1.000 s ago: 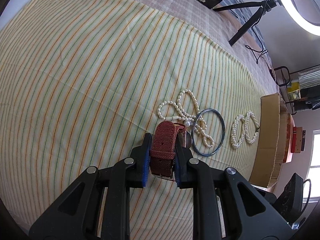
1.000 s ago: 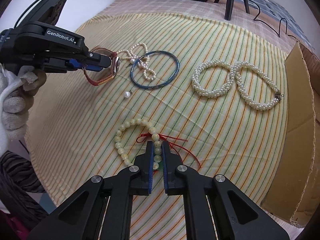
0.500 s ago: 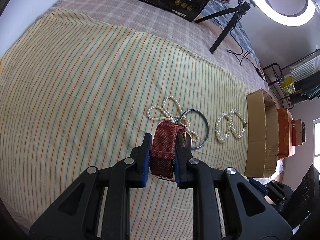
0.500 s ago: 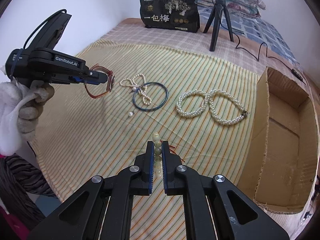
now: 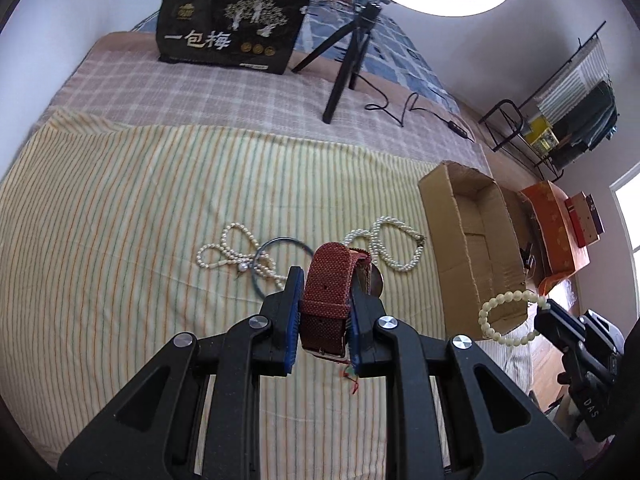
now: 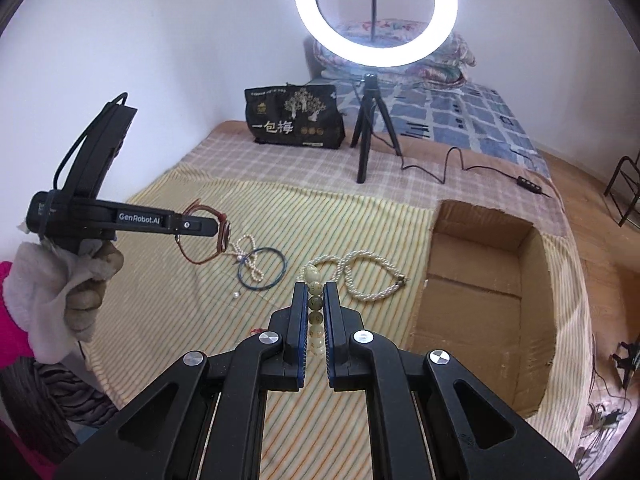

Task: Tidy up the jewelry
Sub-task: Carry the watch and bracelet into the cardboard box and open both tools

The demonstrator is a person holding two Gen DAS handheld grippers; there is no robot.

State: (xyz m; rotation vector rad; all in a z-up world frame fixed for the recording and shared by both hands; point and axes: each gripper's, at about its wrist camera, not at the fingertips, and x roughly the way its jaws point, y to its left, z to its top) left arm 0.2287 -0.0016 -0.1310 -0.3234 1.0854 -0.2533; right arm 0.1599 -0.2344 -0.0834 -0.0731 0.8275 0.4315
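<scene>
Fingers of both grippers are pinching jewelry, lifted above the striped cloth (image 6: 168, 304).
The right gripper (image 6: 316, 320), clamping the pale green bead bracelet (image 6: 314, 308), sits nearer the open brown cardboard box (image 6: 480, 280) at frame right; the left gripper (image 5: 324, 320) grips the red woven-strap watch (image 5: 328, 284).

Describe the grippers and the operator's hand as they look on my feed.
Both the left gripper and right gripper are black, with blue finger pads and silver screws. The left bears white "GenRobot.AI" lettering and a black cable. The left hand wears a grey-white glove and pink sleeve.
</scene>
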